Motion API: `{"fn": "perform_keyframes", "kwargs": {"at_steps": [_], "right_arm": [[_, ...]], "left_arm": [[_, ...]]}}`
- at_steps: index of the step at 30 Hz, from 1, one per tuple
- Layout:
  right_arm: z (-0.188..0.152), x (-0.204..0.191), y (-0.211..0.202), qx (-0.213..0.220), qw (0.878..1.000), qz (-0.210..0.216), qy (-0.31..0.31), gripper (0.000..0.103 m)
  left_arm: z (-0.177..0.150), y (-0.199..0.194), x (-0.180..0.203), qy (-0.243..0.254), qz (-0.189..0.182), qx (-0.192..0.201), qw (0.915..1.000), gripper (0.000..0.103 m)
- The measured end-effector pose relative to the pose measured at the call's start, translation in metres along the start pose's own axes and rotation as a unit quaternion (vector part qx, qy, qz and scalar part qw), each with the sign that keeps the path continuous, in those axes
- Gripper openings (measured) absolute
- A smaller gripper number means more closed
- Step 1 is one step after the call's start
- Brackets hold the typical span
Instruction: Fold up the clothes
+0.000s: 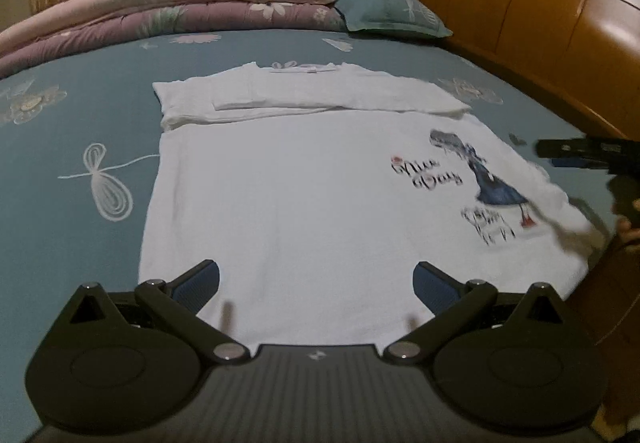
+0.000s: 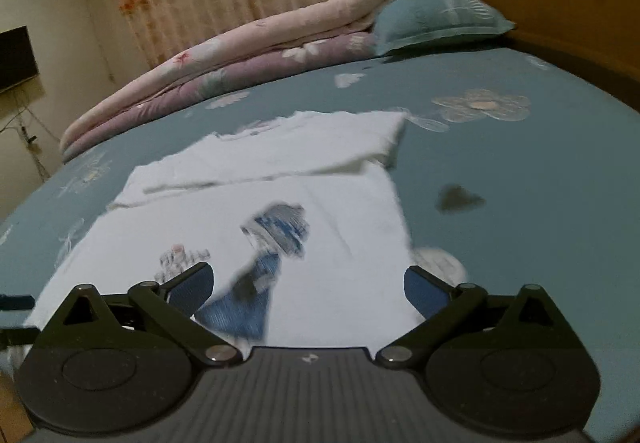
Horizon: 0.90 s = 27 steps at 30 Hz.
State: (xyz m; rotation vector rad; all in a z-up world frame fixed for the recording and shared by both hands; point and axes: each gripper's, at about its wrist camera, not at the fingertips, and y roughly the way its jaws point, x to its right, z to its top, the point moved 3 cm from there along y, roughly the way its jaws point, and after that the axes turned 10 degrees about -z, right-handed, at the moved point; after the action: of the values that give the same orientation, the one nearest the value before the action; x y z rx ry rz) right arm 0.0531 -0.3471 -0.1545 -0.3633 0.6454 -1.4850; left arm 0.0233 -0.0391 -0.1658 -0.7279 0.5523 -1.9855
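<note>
A white T-shirt (image 1: 304,203) is spread flat on the bed (image 1: 80,131), filling the centre of the left wrist view, with its printed picture (image 1: 492,179) toward the right of the frame. The far part, with the sleeves, is already turned over into a band (image 1: 312,95) across the upper middle of the frame. The fabric is judged to be light, thin and limp, so it will sag and crease when lifted and may slide a little on the sheet; it is best taken by pinching the near hem close to its two corners, so that the edge stays straight as it is carried over.

The left gripper (image 1: 316,287) is held spread wide over the near hem at the bottom of the frame, with nothing between its fingers. The right gripper (image 2: 308,289) is likewise spread and empty, above the print at the bottom centre of its own view.

Beyond the shirt, folded quilts (image 1: 180,11) and a pillow (image 1: 388,11) are seen at the top, and a wooden headboard (image 1: 540,23) at the upper right
</note>
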Motion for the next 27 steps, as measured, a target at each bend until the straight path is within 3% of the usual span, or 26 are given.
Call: {"fn": "perform_keyframes", "kwargs": {"at_steps": [5, 11, 20, 27], "right_arm": [[0.023, -0.019, 0.055, -0.034, 0.999, 0.008, -0.012, 0.103], [0.032, -0.010, 0.083, -0.056, 0.998, -0.015, -0.004, 0.103], [0.030, 0.000, 0.075, -0.067, 0.996, -0.049, 0.008, 0.103], [0.021, -0.015, 0.043, -0.055, 0.997, -0.047, -0.016, 0.103]], "left_arm": [[0.008, 0.007, -0.005, -0.011, 0.003, 0.001, 0.9999, 0.102], [0.008, 0.015, -0.009, -0.015, -0.010, -0.021, 0.9996, 0.102], [0.010, 0.016, -0.009, -0.013, -0.011, -0.029, 0.9994, 0.102], [0.001, 0.002, 0.003, 0.003, 0.004, -0.029, 0.9996, 0.102]]}}
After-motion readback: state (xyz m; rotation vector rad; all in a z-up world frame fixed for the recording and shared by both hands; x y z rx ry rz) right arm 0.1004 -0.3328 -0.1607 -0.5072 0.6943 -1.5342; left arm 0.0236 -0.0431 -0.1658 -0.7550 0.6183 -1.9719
